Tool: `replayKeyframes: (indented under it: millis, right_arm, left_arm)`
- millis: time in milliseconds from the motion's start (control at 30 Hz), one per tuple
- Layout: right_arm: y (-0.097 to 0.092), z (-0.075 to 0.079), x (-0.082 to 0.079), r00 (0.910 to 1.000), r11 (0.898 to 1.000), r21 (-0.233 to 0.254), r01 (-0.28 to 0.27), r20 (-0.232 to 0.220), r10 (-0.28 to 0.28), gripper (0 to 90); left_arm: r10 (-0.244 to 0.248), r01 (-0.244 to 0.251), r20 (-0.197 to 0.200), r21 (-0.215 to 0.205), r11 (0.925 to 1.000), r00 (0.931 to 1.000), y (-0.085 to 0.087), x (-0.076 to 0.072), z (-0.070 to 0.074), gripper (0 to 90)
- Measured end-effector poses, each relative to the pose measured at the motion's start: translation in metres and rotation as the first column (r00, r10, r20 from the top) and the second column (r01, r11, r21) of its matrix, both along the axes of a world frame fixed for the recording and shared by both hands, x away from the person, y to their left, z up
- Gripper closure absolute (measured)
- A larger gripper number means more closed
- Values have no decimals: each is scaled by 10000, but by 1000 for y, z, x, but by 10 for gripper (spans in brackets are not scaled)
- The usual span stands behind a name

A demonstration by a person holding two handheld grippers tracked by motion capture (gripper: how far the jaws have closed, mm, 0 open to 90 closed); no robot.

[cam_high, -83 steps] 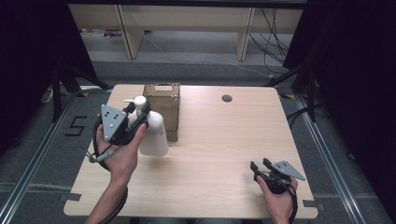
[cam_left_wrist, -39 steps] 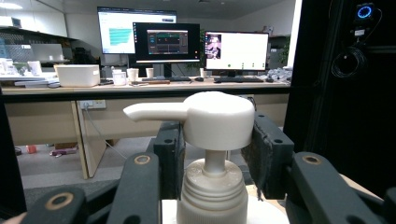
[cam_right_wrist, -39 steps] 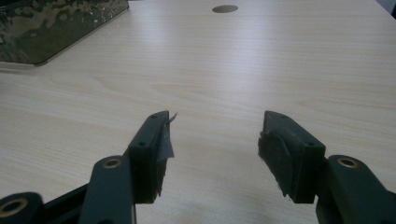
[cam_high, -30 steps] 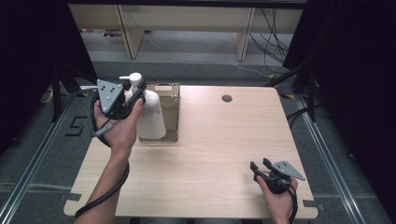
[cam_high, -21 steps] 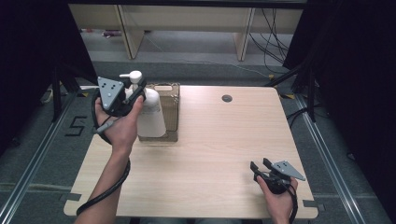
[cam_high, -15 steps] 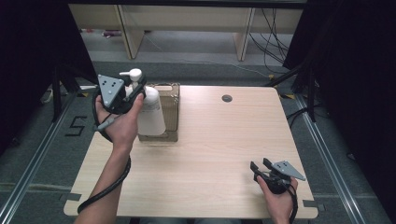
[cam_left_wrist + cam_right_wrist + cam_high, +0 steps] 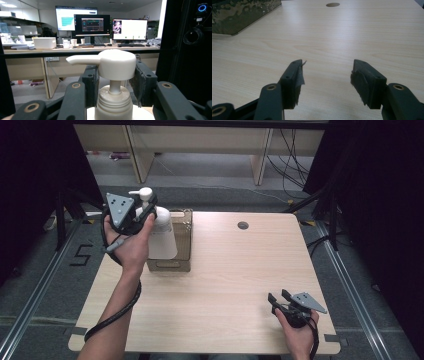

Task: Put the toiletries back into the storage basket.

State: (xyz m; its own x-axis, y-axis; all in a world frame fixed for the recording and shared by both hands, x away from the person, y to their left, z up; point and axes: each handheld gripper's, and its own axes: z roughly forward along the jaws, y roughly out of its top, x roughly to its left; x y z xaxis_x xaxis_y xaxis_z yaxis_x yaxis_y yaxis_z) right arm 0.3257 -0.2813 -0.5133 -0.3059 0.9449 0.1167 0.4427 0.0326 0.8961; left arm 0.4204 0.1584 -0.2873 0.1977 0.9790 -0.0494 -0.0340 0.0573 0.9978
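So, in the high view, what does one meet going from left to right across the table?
Left claw shut on the pump bottle → brown box → round hole in the table → right claw, open, near the front right corner.

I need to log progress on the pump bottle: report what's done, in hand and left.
Done: the left gripper has the white pump bottle clamped at its neck and lifted off the table. In hand: it hangs over the brown box. Left: probably lowering it in and letting go. The right gripper rests open, idle.
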Motion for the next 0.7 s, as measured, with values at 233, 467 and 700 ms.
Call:
replayKeyframes:
  millis: [233, 467, 700]
  right_arm:
    - [0, 0, 0, 10000, 10000, 75, -16, -9, 17, 430]
    - [0, -1, 0, 10000, 10000, 93, -20, 18, 20, 429]
    - [1, 0, 0, 10000, 10000, 47, 64, 9, -64, 430]
  left_arm:
    - [21, -21, -72, -32, 10000, 10000, 0, 7, -2, 595]
    - [154, -154, -92, 67, 9999, 9998, 0, 14, -6, 595]
    - [117, -117, -5, 137, 9998, 9999, 1, 20, -10, 595]
